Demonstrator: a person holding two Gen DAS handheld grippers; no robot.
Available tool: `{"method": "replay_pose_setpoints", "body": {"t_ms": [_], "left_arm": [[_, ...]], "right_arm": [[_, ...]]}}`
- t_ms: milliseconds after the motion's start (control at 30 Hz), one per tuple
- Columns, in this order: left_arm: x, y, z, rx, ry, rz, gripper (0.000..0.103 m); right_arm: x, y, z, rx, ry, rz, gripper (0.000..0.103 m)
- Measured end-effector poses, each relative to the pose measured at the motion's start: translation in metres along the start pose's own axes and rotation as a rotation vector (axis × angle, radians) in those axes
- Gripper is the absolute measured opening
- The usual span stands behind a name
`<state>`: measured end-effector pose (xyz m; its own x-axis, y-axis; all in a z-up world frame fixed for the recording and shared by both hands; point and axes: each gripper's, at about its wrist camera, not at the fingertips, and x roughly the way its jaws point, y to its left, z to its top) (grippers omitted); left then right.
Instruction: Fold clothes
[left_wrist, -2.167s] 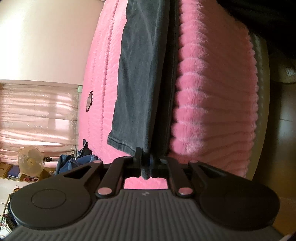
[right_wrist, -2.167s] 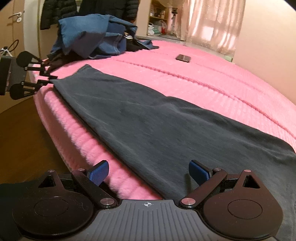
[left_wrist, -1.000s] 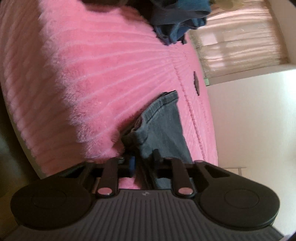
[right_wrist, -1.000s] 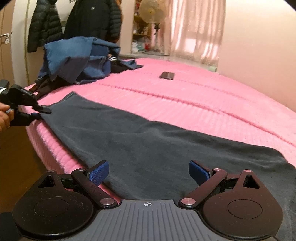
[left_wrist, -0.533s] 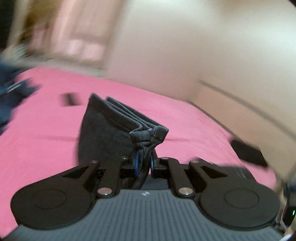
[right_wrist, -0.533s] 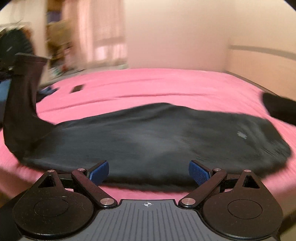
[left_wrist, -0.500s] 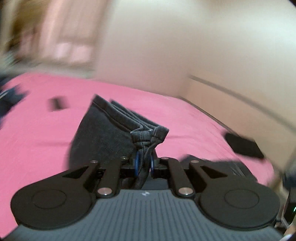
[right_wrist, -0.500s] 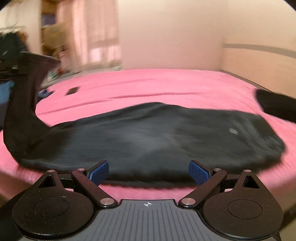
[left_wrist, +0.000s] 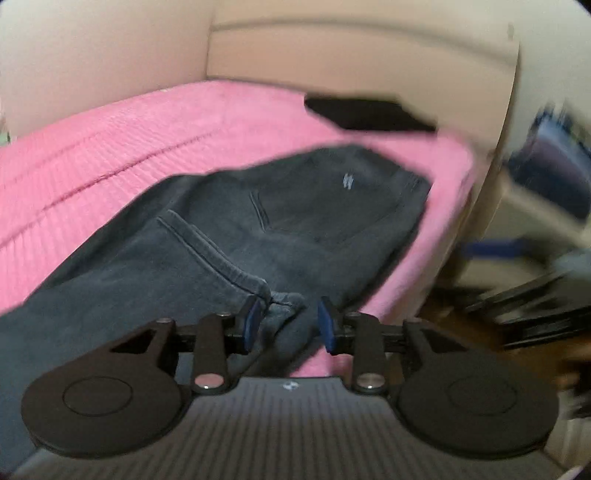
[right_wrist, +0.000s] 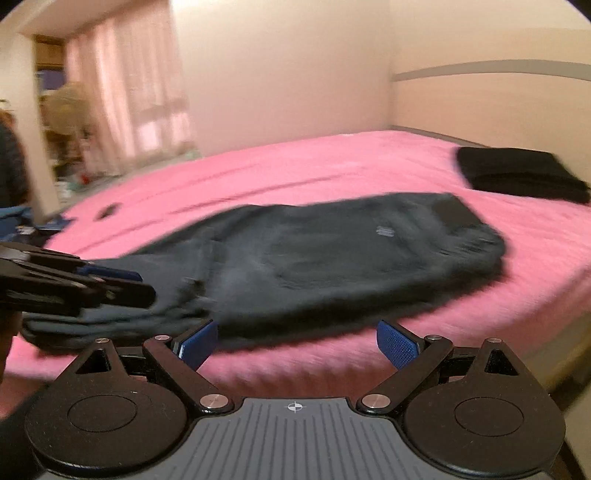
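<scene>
Dark grey jeans (left_wrist: 295, 229) lie folded over on the pink bed cover (left_wrist: 129, 147), leg hems laid toward the waist end with its back pocket. My left gripper (left_wrist: 290, 325) hovers at the near hem; its jaws are opening and the bunched hem sits loose between the blue pads. In the right wrist view the jeans (right_wrist: 332, 258) stretch across the bed, and the left gripper (right_wrist: 110, 284) reaches in from the left over their near end. My right gripper (right_wrist: 295, 343) is open at the bed's front edge, holding nothing.
A folded black garment (right_wrist: 517, 173) lies at the far right of the bed, also in the left wrist view (left_wrist: 369, 114). A small dark phone (right_wrist: 109, 210) rests on the cover at the back left. Blue clothes (right_wrist: 22, 221) pile at the left edge.
My left gripper swung the leg hems up and across to the waist end, doubling the jeans over, and its jaws have parted off the hem. The right gripper's view swung right along the bed.
</scene>
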<state>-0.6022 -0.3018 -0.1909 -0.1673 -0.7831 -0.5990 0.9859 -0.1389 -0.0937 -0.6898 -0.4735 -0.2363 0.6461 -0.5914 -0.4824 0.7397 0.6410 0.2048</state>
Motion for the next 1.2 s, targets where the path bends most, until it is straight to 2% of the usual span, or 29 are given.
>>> {"method": "replay_pose_setpoints", "body": {"t_ms": [67, 200, 267, 367, 400, 433, 533, 700, 767, 867, 933, 1000, 1100, 1133, 1200], "left_arm": [[-0.032, 0.015, -0.004, -0.027, -0.049, 0.040, 0.032], [-0.082, 0.060, -0.025, -0.109, -0.073, 0.214, 0.033], [-0.092, 0.084, -0.035, -0.148, -0.054, 0.293, 0.033], [-0.101, 0.102, -0.047, -0.116, -0.029, 0.354, 0.033], [-0.103, 0.104, -0.050, -0.098, -0.020, 0.358, 0.033], [-0.104, 0.105, -0.053, -0.080, -0.011, 0.361, 0.033], [-0.112, 0.103, -0.066, -0.030, 0.006, 0.354, 0.033], [-0.097, 0.102, -0.086, 0.013, 0.063, 0.333, 0.033], [-0.094, 0.106, -0.092, 0.000, 0.076, 0.319, 0.033], [-0.096, 0.113, -0.095, -0.023, 0.083, 0.294, 0.033], [-0.099, 0.112, -0.092, -0.008, 0.086, 0.294, 0.033], [-0.103, 0.109, -0.089, 0.012, 0.077, 0.301, 0.032], [-0.113, 0.099, -0.083, 0.040, 0.039, 0.277, 0.032], [-0.115, 0.097, -0.082, 0.050, 0.032, 0.267, 0.033], [-0.112, 0.097, -0.082, 0.049, 0.041, 0.259, 0.033]], "right_arm": [[0.011, 0.015, 0.004, 0.000, -0.005, 0.083, 0.096], [0.035, 0.044, 0.011, 0.041, -0.001, 0.216, 0.095], [0.048, 0.053, 0.015, 0.047, 0.001, 0.231, 0.095], [0.071, 0.056, 0.026, 0.088, 0.042, 0.188, 0.093], [0.075, 0.052, 0.029, 0.123, 0.066, 0.165, 0.080], [0.079, 0.047, 0.030, 0.164, 0.094, 0.145, 0.073], [0.089, 0.034, 0.032, 0.273, 0.163, 0.101, 0.073], [0.097, 0.029, 0.015, 0.385, 0.191, 0.123, 0.073], [0.101, 0.028, 0.013, 0.434, 0.172, 0.135, 0.073], [0.104, 0.030, 0.012, 0.479, 0.136, 0.108, 0.072], [0.100, 0.026, 0.012, 0.511, 0.121, 0.101, 0.018], [0.093, 0.021, 0.015, 0.535, 0.103, 0.105, 0.017], [0.076, 0.017, 0.017, 0.489, 0.070, 0.077, 0.017], [0.077, 0.012, 0.014, 0.481, 0.076, 0.059, 0.017], [0.088, 0.002, 0.006, 0.483, 0.140, 0.059, 0.017]]}}
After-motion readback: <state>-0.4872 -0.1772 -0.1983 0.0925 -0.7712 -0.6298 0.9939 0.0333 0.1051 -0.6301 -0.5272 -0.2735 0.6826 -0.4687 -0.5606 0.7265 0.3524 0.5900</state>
